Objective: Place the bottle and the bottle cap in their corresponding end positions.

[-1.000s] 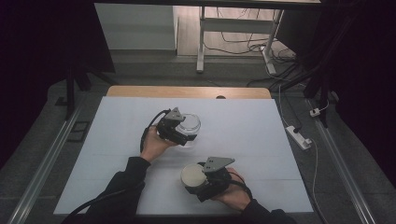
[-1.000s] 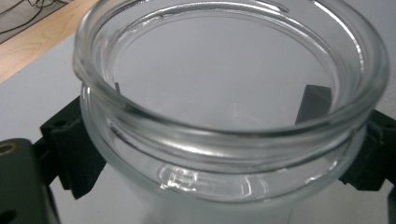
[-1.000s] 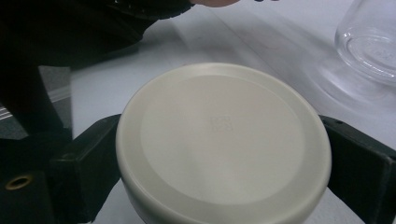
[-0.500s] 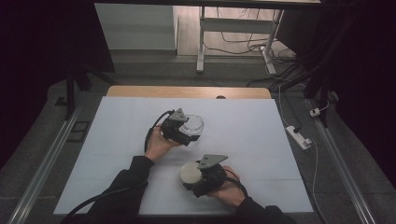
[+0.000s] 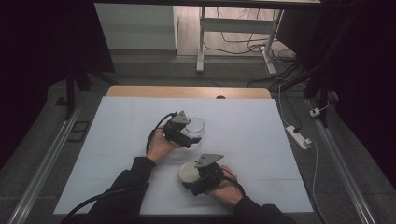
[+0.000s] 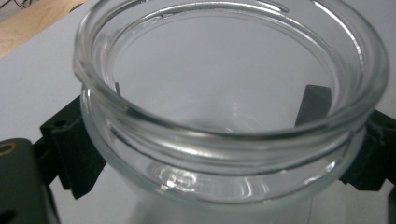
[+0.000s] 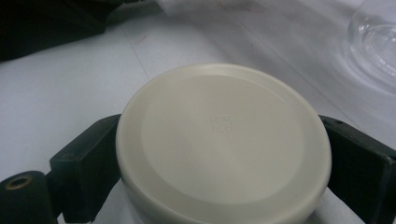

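Glass jar and cream lid, one in each gripper

Black fingers (image 6: 70,154) of the left gripper (image 5: 180,130) press against both sides of a clear glass jar (image 6: 224,116), pinching it just under its thick rolled rim. One finger shows at the lower left of the left gripper view; the other is seen through the glass at the right. The jar's mouth is open and nothing shows inside it.

Fingers (image 7: 84,172) of the right gripper (image 5: 203,175) clamp a round cream lid (image 7: 219,140) from two opposite sides, its flat top facing the camera. Part of the glass jar sits in the upper right corner of the right gripper view.

In the high view the jar (image 5: 194,127) sits near the middle of the frame, and the lid (image 5: 189,172) lies below it and close by, lower centre. They are apart, not touching. A hand (image 5: 159,144) grips the left gripper and another hand (image 5: 224,186) the right one; dark sleeves come in from the bottom edge. Both grippers are over a white bench (image 5: 116,140) with a wooden strip (image 5: 187,92) along its far edge. A power strip (image 5: 299,136) lies on the floor at the right.
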A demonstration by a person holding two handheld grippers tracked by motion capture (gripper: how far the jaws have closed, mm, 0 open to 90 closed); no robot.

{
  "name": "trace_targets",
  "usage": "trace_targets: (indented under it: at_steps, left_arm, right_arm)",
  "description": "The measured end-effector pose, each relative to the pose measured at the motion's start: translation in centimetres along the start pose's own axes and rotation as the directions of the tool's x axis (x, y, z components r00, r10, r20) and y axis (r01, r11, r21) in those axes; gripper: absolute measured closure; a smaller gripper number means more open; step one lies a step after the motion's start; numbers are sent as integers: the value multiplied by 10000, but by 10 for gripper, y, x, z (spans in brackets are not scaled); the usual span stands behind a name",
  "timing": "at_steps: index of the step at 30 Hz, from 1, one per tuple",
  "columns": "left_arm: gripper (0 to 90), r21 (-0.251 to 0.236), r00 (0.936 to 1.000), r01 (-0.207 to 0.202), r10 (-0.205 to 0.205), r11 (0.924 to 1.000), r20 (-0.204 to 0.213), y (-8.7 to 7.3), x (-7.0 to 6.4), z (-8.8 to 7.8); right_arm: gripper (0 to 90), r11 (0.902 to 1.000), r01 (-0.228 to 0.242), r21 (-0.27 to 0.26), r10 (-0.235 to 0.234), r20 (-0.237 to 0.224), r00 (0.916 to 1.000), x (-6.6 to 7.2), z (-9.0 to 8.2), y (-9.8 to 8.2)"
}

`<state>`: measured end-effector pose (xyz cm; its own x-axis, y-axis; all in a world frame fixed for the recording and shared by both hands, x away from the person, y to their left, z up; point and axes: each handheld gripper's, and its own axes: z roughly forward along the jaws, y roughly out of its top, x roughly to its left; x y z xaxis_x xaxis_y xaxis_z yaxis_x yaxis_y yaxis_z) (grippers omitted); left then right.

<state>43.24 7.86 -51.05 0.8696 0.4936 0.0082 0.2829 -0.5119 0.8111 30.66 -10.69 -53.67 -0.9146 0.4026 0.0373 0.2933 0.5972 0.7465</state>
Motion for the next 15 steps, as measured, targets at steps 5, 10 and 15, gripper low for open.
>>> trace_targets:
  at_steps: [5, 10, 15]
  left_arm:
    - [69, 40, 10000, 18, -18, 10000, 13, -1, 2, -1]
    - [67, 86, 9996, 213, -215, 9997, 169, -4, 5, -3]
    - [66, 159, 9996, 278, -279, 9995, 105, -3, 4, -3]
  right_arm:
    - [66, 9997, 57, 257, -61, 161, 9999, 1, 4, 0]
    - [65, 9987, -5, 501, -12, 341, 9994, 1, 7, 0]
    - [63, 9984, 116, 550, -139, 407, 9991, 2, 7, 1]
